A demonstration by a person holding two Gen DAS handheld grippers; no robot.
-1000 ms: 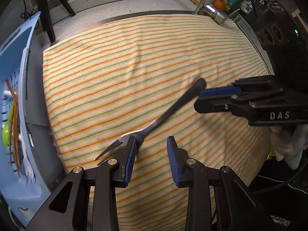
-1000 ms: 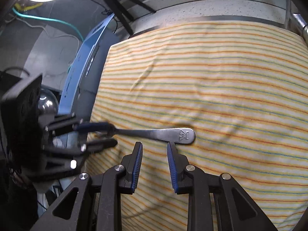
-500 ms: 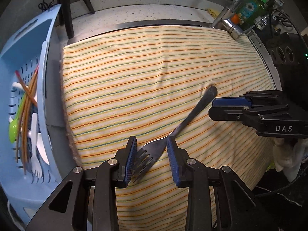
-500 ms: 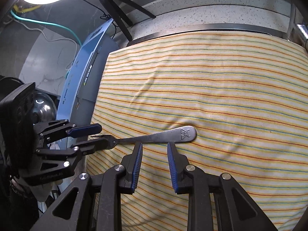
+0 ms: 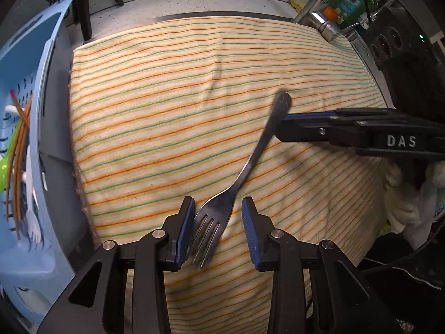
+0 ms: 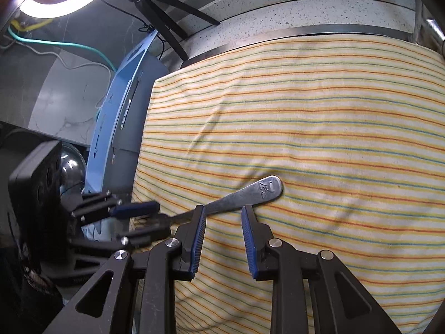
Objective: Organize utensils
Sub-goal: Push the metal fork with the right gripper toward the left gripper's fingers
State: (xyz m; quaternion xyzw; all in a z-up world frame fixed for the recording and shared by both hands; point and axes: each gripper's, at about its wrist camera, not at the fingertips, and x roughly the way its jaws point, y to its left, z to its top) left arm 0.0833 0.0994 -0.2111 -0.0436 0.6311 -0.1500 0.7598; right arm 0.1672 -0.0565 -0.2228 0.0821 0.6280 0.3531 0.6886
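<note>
The fork (image 5: 239, 178) has turned since a moment ago: its prongs, which stuck out past the left tongs' left finger, now sit between the two fingers, and its handle points more up the picture.

Seen from the left wrist, the left tongs (image 5: 217, 232) point steeply down at the striped cloth (image 5: 155, 105). Their fingers are apart. The fork's prongs lie in the gap, close to the left finger; I cannot tell if they touch it. The right tongs (image 5: 283, 125) reach in from the right side, level across the picture, with the handle end poking past their tip. A blue basket (image 5: 41, 89) stands at the left edge with sticks and a green thing inside, partly cut off. A white glove (image 5: 403, 197) shows under the right tongs.

Seen from the right wrist, the right tongs (image 6: 222, 222) slant down over the cloth with their fingers a little apart. The fork handle (image 6: 250, 194) lies across the cloth just past their tips, not squeezed. The left tongs (image 6: 150, 220) come in from the left, dark and hard to make out, and hide the prongs. The basket (image 6: 111, 128) stands on edge behind them.
</note>
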